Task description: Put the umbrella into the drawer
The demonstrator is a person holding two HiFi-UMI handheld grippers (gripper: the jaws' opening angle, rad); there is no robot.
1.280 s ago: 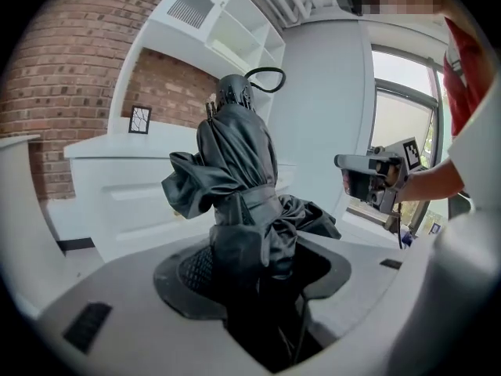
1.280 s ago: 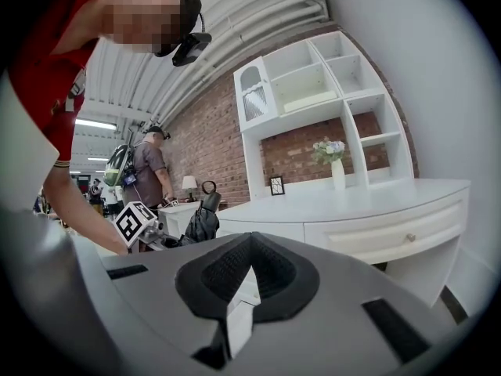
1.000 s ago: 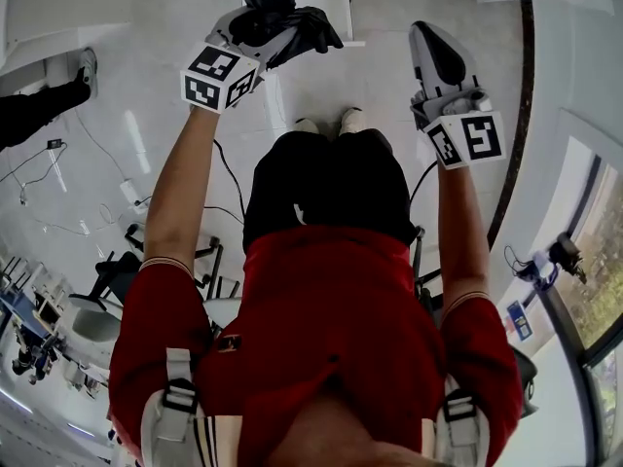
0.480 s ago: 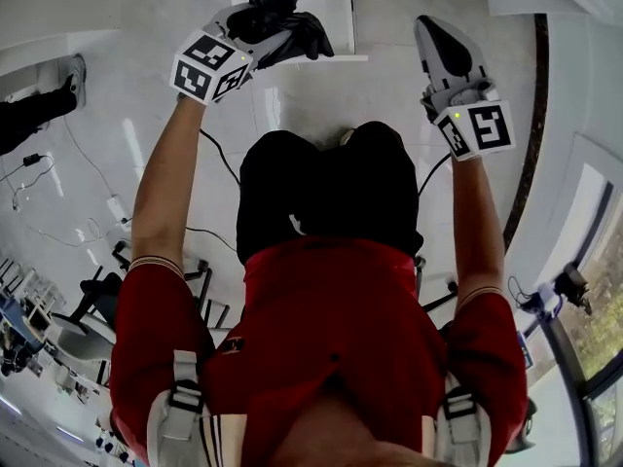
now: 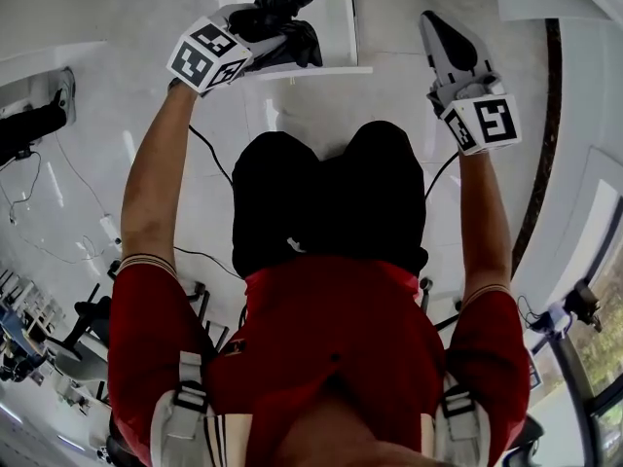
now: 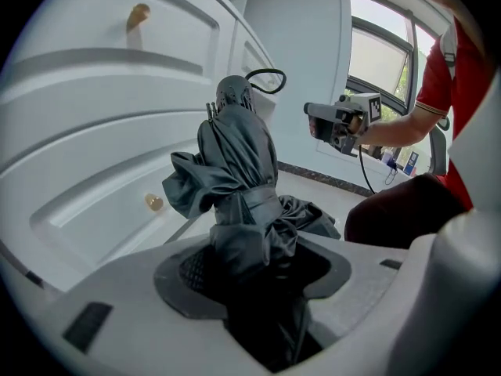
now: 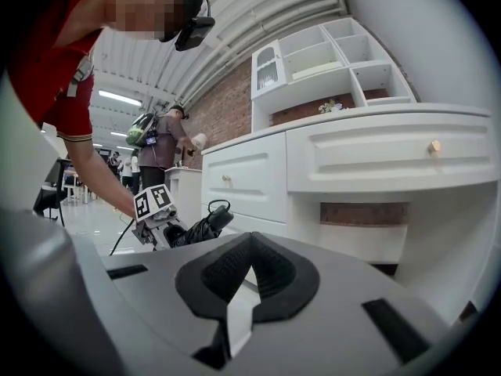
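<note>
My left gripper [image 5: 265, 27] is shut on a folded black umbrella [image 5: 284, 3]. In the left gripper view the umbrella [image 6: 239, 171] stands up from between the jaws, its strap wrapped around it and its wrist loop [image 6: 266, 81] at the top. It is held close in front of a white cabinet with drawer fronts [image 6: 117, 77] and gold knobs [image 6: 154, 202]. My right gripper [image 5: 443, 39] is off to the right, jaws together with nothing in them. In the right gripper view its pads [image 7: 249, 249] meet at the tip, and a drawer front [image 7: 391, 159] lies ahead.
The white cabinet [image 5: 331, 22] stands right in front of my knees. Under the right drawer is an open recess [image 7: 360, 214] with brick behind. Cables [image 5: 209, 154] trail on the glossy floor. Another person's leg [image 5: 34, 125] is at the left, and a bystander [image 7: 160, 143] stands further back.
Both grippers have sunk lower and closer to the cabinet as the person bends at the knees; the feet are now hidden. The umbrella stays in the left gripper.
</note>
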